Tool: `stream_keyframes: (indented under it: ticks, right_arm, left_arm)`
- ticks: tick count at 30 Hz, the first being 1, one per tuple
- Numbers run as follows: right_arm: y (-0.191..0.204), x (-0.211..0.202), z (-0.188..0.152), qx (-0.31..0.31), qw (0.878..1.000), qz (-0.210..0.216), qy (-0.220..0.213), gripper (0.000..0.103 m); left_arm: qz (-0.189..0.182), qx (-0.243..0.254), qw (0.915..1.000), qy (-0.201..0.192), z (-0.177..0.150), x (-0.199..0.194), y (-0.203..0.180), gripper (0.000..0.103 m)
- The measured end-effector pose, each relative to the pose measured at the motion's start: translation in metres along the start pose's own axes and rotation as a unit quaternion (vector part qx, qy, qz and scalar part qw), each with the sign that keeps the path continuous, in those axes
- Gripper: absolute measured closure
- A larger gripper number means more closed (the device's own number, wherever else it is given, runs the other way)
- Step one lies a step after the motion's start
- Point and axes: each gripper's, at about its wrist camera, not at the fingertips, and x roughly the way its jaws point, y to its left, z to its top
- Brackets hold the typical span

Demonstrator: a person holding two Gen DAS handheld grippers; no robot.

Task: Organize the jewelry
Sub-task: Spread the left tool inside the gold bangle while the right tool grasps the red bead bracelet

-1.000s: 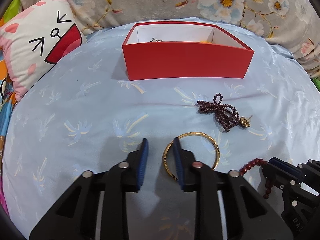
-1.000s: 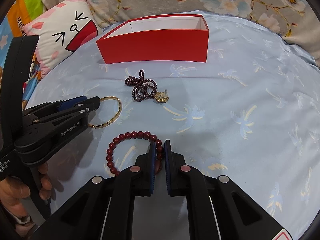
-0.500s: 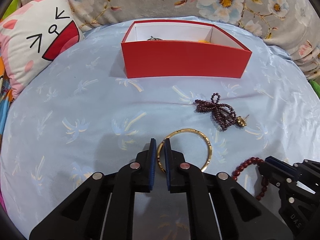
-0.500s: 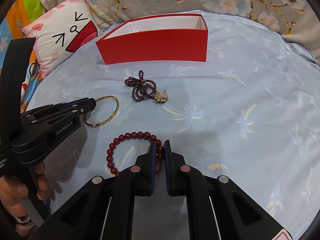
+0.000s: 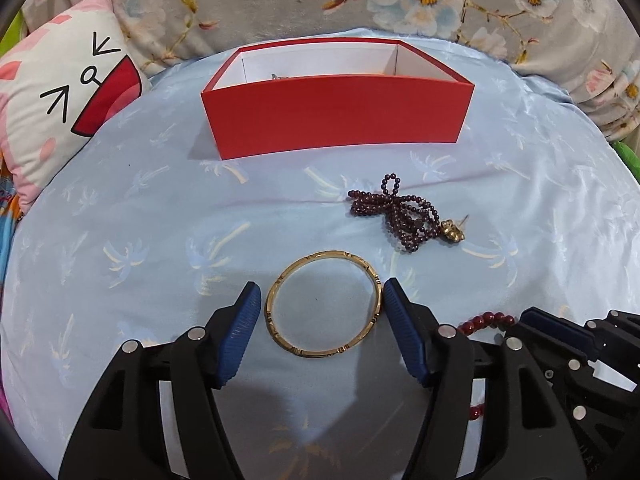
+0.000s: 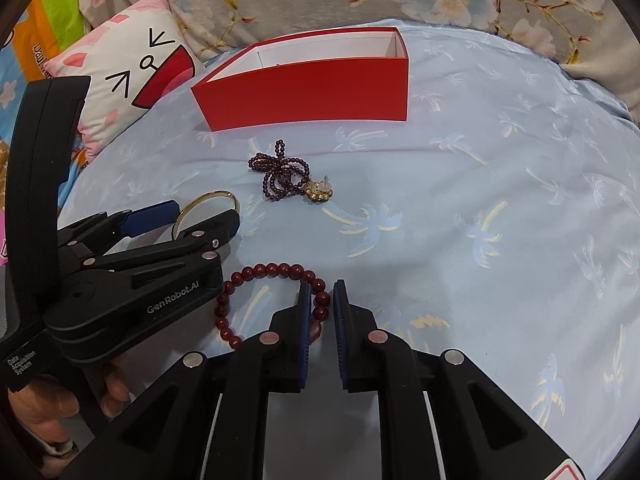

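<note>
Your left gripper is spreading wide, the gold bangle lying free between its jaws. Your right gripper is loosening narrowly around the red bead bracelet.

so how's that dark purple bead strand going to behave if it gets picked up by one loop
Probably floppy: the dark purple bead strand lies in slack tangled loops on the blue sheet, so it should droop and unravel. The gold flower charm at one end would likely dangle and swing. The small beads look smooth, so it may slip.
</note>
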Motion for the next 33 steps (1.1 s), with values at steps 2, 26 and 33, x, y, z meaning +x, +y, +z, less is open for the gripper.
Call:
stream_keyframes:
  ticks: [2, 26, 33]
  right_arm:
    - [0.000, 0.000, -0.001, 0.002, 1.000, 0.001, 0.000, 0.090]
    - [0.045, 0.007, -0.012, -0.063, 0.998, -0.023, -0.009, 0.034]
    - [0.032, 0.001, -0.012, -0.043, 0.999, -0.004, -0.011, 0.042]
  left_arm:
    - [0.001, 0.000, 1.0000, -0.002, -0.001, -0.001, 0.001, 0.047]
    - [0.011, -0.049, 0.9987, 0.006, -0.008, -0.011, 0.041, 0.047]
    - [0.009, -0.049, 0.9987, 0.006, -0.009, -0.011, 0.041, 0.047]
